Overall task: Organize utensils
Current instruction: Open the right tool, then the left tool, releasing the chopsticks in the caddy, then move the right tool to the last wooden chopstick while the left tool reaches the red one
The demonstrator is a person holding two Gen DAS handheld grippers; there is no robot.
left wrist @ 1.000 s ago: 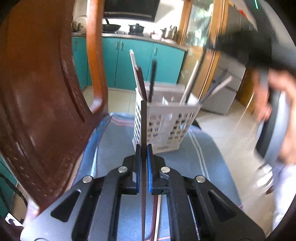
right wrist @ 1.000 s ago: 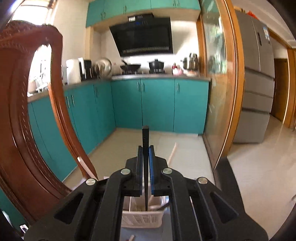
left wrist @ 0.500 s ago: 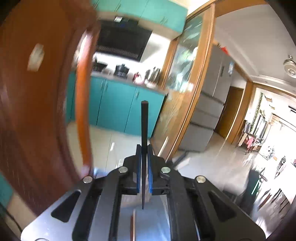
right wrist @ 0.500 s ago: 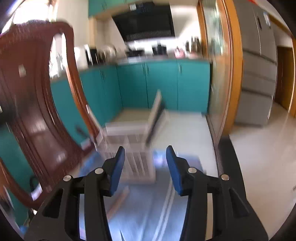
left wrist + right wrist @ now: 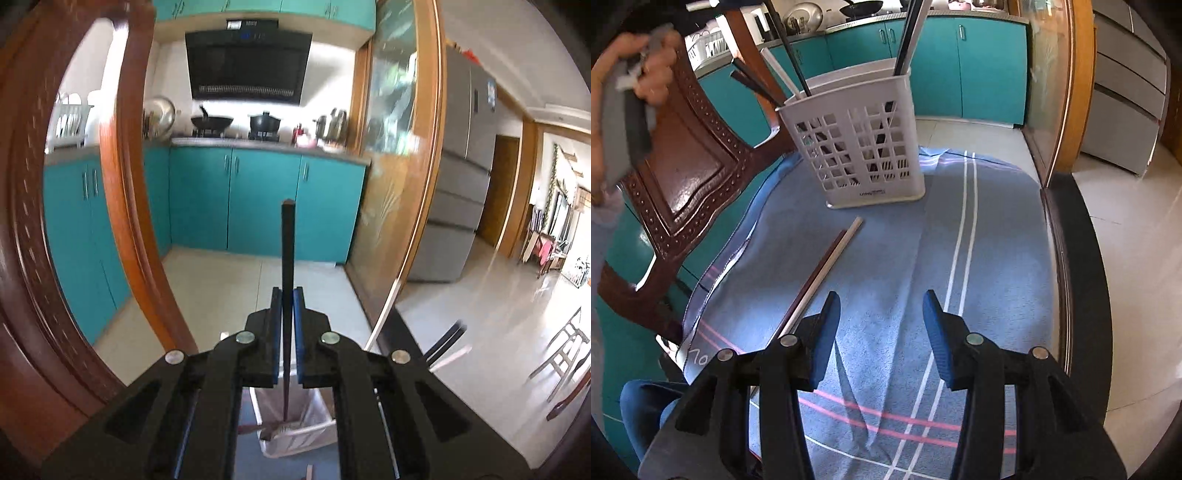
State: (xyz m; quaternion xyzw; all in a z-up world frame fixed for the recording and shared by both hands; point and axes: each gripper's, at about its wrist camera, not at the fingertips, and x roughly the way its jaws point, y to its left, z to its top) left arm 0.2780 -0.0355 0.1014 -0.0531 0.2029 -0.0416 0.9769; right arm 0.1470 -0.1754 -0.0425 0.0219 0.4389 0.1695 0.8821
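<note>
The left wrist view looks out at a kitchen. The left gripper (image 5: 287,332) has its jaws squeezed tight on one dark chopstick (image 5: 287,251). The stick stands straight up between the blue pads, and its thin end points down over the white basket (image 5: 317,428). Only a corner of the basket shows here, low down behind the gripper. Whether the tip is inside it yet is hard to tell.

The right wrist view shows much more of the table. The right gripper (image 5: 881,332) has its jaws partly open with nothing between them. It hangs over a blue cloth (image 5: 997,240) with white and pink lines. The whole white basket (image 5: 864,140) stands upright at the far end of the cloth. It has two parts inside, side by side.

Two chopsticks still lie flat on the cloth, touching each other: one pale chopstick (image 5: 831,262) and one brown chopstick (image 5: 823,258). They lie in front of the basket, and their near ends are hidden behind the right gripper's left finger.

About six sticks poke out of the basket. The tops of some are cut off by the edge, so the count is not sure.

A hand (image 5: 646,74) shows at the top left of the right view, holding a grey handle. It is blurry. A brown wooden chair (image 5: 698,162) stands beside the table
</note>
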